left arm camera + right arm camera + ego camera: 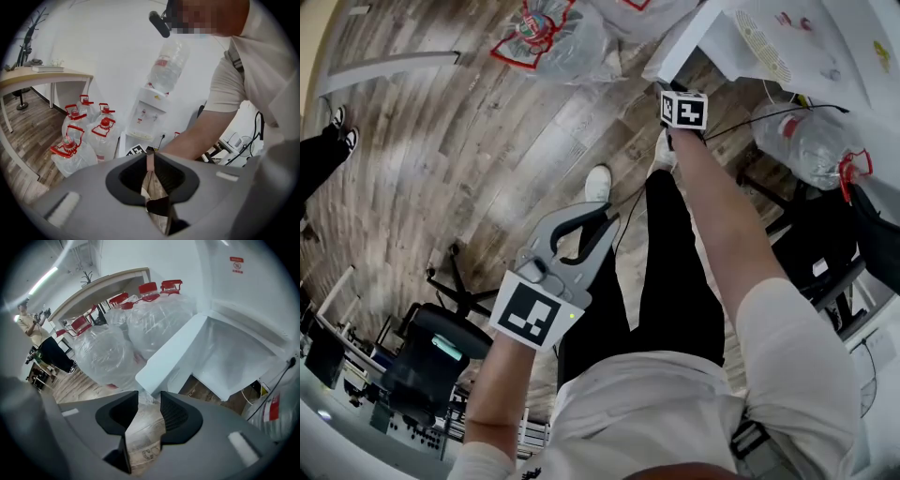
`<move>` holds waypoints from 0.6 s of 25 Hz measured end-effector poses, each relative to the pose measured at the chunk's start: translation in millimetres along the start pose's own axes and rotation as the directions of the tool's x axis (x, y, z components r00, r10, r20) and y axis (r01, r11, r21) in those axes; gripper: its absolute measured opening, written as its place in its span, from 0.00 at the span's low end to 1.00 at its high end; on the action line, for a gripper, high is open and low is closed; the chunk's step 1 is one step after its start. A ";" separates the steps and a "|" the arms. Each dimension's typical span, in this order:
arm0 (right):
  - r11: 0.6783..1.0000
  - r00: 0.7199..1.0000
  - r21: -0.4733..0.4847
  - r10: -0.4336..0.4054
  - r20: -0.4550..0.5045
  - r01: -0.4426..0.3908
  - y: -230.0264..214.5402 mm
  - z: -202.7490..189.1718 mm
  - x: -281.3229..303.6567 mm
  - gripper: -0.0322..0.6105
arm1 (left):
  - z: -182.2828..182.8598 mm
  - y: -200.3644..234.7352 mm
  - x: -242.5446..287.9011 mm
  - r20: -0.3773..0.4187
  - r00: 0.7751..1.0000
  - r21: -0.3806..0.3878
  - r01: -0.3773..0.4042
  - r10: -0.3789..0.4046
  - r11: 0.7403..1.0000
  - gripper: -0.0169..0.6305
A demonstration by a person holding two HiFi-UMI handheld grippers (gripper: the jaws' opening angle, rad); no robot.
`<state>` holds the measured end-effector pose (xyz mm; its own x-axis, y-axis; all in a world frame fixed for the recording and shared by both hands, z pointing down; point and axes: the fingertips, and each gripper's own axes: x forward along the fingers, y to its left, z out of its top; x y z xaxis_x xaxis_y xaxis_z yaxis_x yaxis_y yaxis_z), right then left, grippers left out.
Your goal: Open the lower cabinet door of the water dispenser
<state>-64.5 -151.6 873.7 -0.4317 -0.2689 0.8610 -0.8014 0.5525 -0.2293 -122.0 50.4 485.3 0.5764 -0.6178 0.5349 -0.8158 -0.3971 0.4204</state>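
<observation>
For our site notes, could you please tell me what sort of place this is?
Probably an office or lab: a white floor-standing water dispenser, clear plastic water jugs with red handles beside it, a black swivel office chair and a light wooden desk.

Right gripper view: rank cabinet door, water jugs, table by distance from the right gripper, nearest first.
1. cabinet door: white edge just beyond the right gripper tips, centre.
2. water jugs: behind the door, left.
3. table: farthest, behind the jugs, upper left.

Head view steeply down, both gripper views facing the dispenser (149, 110), right one nearer
</observation>
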 end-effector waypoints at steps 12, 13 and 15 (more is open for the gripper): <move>0.996 1.000 -0.088 0.012 -0.002 -0.012 41.7 36.1 30.4 0.27 | -19.4 27.0 -32.8 0.047 0.996 -0.086 -0.068 0.072 0.994 0.11; 0.996 1.000 -0.090 0.006 -0.005 -0.006 42.6 37.6 32.1 0.27 | -19.8 29.2 -34.9 0.050 0.996 -0.090 -0.072 0.077 0.993 0.11; 0.995 1.000 -0.099 -0.011 -0.012 0.010 43.5 40.1 34.0 0.27 | -20.3 33.9 -39.3 0.057 0.995 -0.097 -0.078 0.084 0.992 0.11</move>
<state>-130.6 -168.4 874.8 -0.4176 -0.2658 0.8689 -0.7609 0.6249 -0.1745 -171.3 75.0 493.4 0.5022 -0.6869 0.5253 -0.8499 -0.2800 0.4464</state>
